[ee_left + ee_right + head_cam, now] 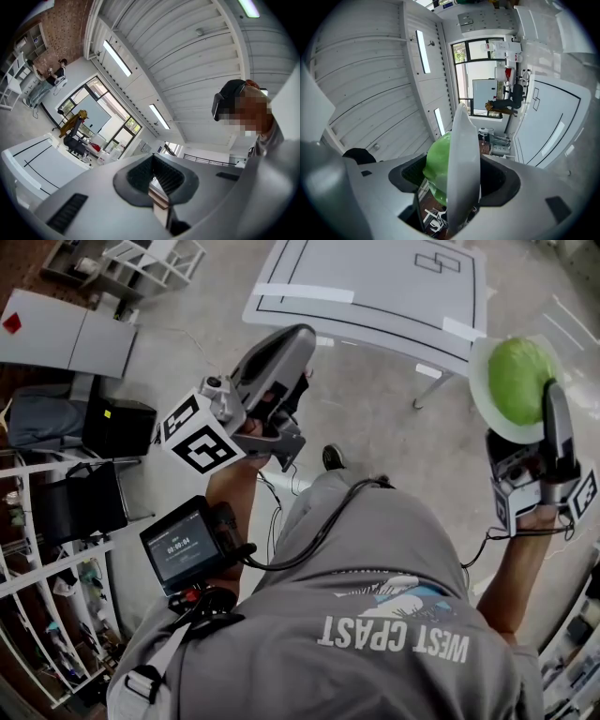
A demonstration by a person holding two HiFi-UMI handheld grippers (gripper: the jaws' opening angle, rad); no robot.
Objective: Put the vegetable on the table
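Observation:
A round green vegetable lies on a white plate held up at the right of the head view. My right gripper is shut on the two together. In the right gripper view the plate stands edge-on between the jaws, with the vegetable pressed against its left face. My left gripper is raised in front of the person's chest, shut and empty, and its pads meet with nothing between them. The white table with black lines stands ahead on the floor, beyond both grippers.
Shelving and black chairs line the left side. A white cabinet is at the upper left. A small screen device hangs at the person's chest with cables. In the left gripper view the table lies at the lower left.

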